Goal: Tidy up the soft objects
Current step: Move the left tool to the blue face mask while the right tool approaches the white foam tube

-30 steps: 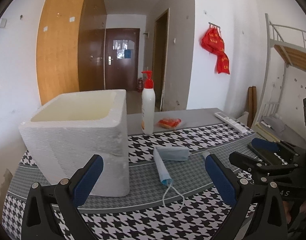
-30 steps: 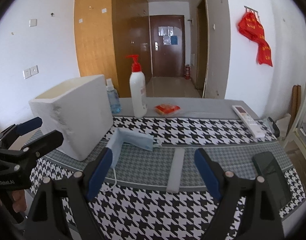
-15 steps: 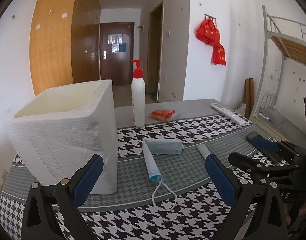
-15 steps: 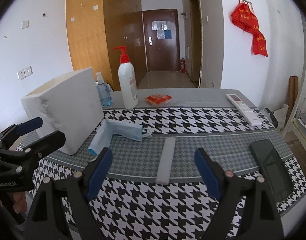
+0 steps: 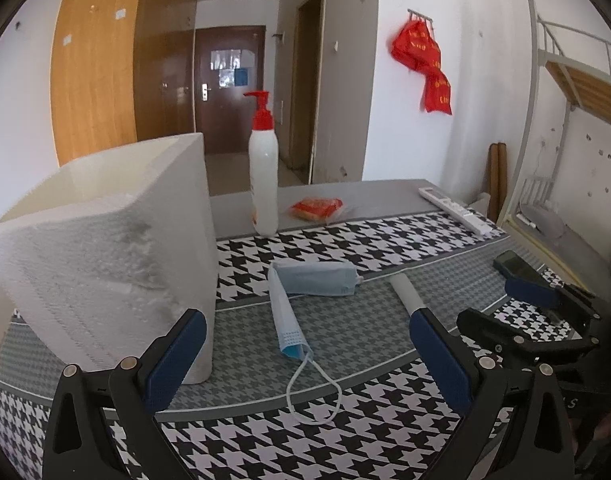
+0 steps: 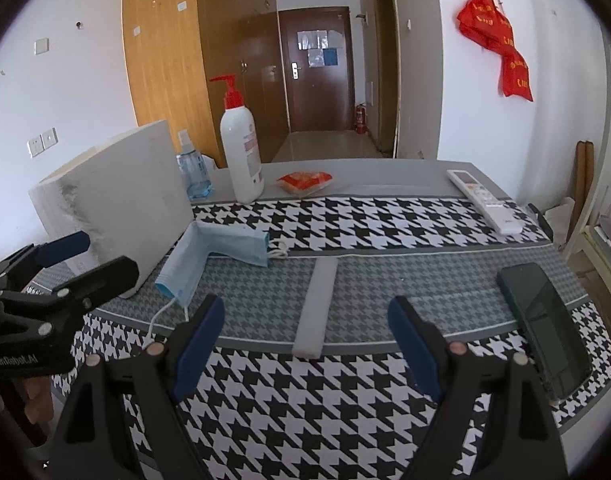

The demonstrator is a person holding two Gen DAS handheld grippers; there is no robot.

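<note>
Two blue face masks lie crossed on the houndstooth cloth: one flat (image 5: 315,278), one long (image 5: 285,320) with its ear loop trailing toward me; both show in the right wrist view (image 6: 229,246). A white foam box (image 5: 105,248) stands to their left, open at the top. A pale grey soft strip (image 6: 317,306) lies in front of my right gripper. My left gripper (image 5: 305,352) is open and empty, above the long mask's near end. My right gripper (image 6: 305,338) is open and empty, just short of the strip.
A white pump bottle with a red top (image 5: 264,168), an orange packet (image 5: 315,208), a white remote (image 6: 483,200) and a small blue spray bottle (image 6: 193,172) stand at the back. A dark phone (image 6: 545,320) lies near the table's right front edge.
Both grippers have moved forward and slightly lower toward the table. The masks and the strip look nearer. Nothing on the table has moved.
</note>
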